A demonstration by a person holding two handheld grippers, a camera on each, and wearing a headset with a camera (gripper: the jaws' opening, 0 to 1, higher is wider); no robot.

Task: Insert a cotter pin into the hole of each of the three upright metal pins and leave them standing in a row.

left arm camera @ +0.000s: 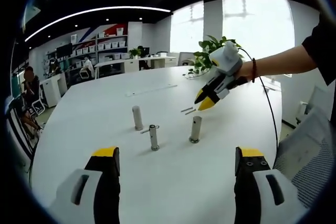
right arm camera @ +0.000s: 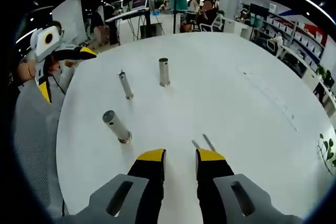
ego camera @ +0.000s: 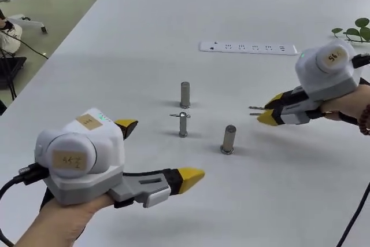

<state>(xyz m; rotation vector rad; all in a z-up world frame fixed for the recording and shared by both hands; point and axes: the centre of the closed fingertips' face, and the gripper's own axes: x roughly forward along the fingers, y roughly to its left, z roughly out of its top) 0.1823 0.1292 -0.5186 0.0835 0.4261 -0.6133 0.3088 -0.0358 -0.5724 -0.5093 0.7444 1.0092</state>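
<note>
Three metal pins stand mid-frame in the head view: the far pin (ego camera: pixel 185 94), the middle pin (ego camera: pixel 183 125), which already has a cotter pin through its top, and the near pin (ego camera: pixel 229 139). Two loose cotter pins (ego camera: pixel 255 108) lie on the white surface (ego camera: pixel 144 39), just in front of the right tongs (ego camera: pixel 270 109), which are a little apart and empty. The left tongs (ego camera: pixel 163 148), lower left, are wide apart and empty. The cotter pins look thin, light, hard and slippery, so pinch one firmly at its back end.

The three pins (ego camera: pixel 183 124) are looked down on from close above in the head view; both gripper views are aimed at them low, from opposite sides.
</note>
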